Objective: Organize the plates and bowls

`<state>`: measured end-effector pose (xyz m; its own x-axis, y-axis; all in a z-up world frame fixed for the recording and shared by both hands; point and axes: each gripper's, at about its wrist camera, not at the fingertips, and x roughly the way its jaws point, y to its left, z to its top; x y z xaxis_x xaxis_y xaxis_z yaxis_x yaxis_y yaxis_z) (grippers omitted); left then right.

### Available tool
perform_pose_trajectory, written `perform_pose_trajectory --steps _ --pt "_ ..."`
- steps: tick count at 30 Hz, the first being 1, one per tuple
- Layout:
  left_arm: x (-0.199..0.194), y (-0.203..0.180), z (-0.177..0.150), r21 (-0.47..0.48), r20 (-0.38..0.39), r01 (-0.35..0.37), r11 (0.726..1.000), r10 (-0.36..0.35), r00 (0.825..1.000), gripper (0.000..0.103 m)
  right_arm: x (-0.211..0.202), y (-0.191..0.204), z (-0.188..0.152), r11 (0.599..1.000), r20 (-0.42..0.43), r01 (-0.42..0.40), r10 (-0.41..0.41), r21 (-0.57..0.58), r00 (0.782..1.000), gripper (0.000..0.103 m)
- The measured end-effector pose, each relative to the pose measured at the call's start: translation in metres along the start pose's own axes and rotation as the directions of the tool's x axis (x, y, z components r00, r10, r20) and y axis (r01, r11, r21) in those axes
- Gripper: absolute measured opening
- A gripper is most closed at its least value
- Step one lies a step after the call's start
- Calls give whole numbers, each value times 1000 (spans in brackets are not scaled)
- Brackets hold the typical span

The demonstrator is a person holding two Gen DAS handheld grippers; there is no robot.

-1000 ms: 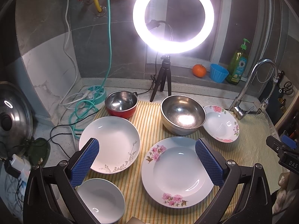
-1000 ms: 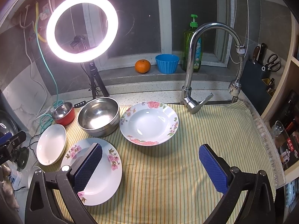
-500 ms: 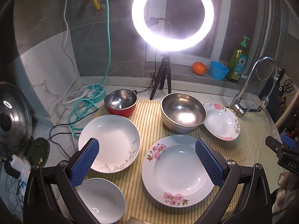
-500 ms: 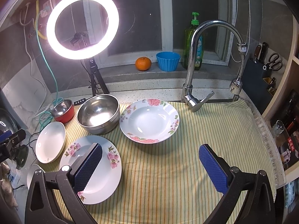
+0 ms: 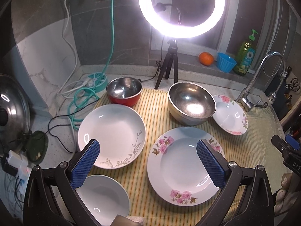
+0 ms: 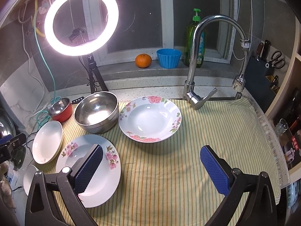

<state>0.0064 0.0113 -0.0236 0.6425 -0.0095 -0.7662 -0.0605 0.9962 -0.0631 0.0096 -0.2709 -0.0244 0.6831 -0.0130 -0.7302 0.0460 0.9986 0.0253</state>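
On the striped cloth (image 6: pixel 188 160) lie a pink-flowered plate (image 5: pixel 180 169) (image 6: pixel 97 179), a second flowered plate (image 5: pixel 230 115) (image 6: pixel 150 118), a white plate with a grey sprig (image 5: pixel 112 133) (image 6: pixel 47 142), a small white bowl (image 5: pixel 105 201), a large steel bowl (image 5: pixel 191 101) (image 6: pixel 96 111) and a small red-sided steel bowl (image 5: pixel 124 91) (image 6: pixel 61 108). My left gripper (image 5: pixel 148 162) is open and empty above the near plates. My right gripper (image 6: pixel 151 167) is open and empty above the cloth, its left finger over the pink-flowered plate.
A ring light on a tripod (image 5: pixel 169 64) (image 6: pixel 93 79) stands behind the bowls. A faucet (image 6: pixel 197 86) (image 5: pixel 252 96) is at the back right. An orange (image 6: pixel 143 60), a blue cup (image 6: pixel 168 58) and a soap bottle (image 6: pixel 195 37) sit on the sill. Cables (image 5: pixel 79 98) and a pot lid (image 5: pixel 13 111) lie left.
Both grippers have drifted slightly; the scene sits a little lower and closer in both views. No dish has moved and both grippers stay open.
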Motion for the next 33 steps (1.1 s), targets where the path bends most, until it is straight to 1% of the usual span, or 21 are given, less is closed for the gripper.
perform_pose_trajectory --steps 2,4,7,10,11,12,13,17,19,22,25,26,27,28,29,30,31,33 --pt "5 3 -2 -6 -20 6 1000 -6 1000 102 3 -1 -2 1000 -2 -6 6 8 1000 102" --pt "9 4 -4 -4 -38 28 1000 -28 999 102 7 -2 -4 999 -8 -31 31 16 999 102" --pt "12 5 -7 2 -57 36 999 -36 998 101 14 1 -6 998 -24 -63 64 16 998 102" --pt "17 5 -10 -2 -81 59 998 -59 995 100 19 4 -8 996 -42 -87 87 13 995 102" --pt "18 6 -10 -2 -87 68 998 -67 994 98 22 5 -8 995 -49 -95 96 15 994 102" --pt "20 5 -11 0 -94 71 997 -71 993 92 24 5 -9 995 -56 -103 103 17 993 102" --pt "22 5 -13 3 -103 73 997 -72 992 88 26 6 -10 994 -63 -108 109 20 992 102" --pt "32 3 -18 -3 -151 111 994 -110 982 85 35 5 -13 992 -103 -125 128 30 986 102" --pt "38 3 -21 -12 -175 122 992 -122 977 78 38 5 -14 988 -118 -148 151 38 981 102" --pt "46 5 -24 -34 -207 135 990 -139 969 72 44 5 -17 983 -142 -177 183 51 973 100" --pt "54 8 -27 -69 -233 160 985 -171 957 69 51 7 -19 980 -166 -191 197 53 966 88" --pt "55 9 -27 -73 -241 164 984 -176 954 67 55 8 -20 978 -181 -202 209 57 961 80" --pt "57 9 -28 -75 -247 165 984 -178 952 63 58 8 -22 975 -193 -212 220 63 956 74" --pt "58 9 -28 -76 -254 166 983 -180 950 59 62 8 -23 971 -211 -228 238 74 948 71" --pt "60 9 -29 -77 -260 168 983 -183 948 58 66 8 -25 967 -226 -241 254 85 940 64" --pt "62 9 -29 -81 -267 172 982 -188 945 57 69 8 -26 963 -238 -250 266 95 934 59" --pt "65 10 -30 -88 -274 178 980 -196 941 56 72 8 -27 960 -250 -260 279 107 927 58" --pt "68 10 -31 -97 -285 189 977 -209 935 55 79 8 -30 951 -271 -280 306 130 913 49"
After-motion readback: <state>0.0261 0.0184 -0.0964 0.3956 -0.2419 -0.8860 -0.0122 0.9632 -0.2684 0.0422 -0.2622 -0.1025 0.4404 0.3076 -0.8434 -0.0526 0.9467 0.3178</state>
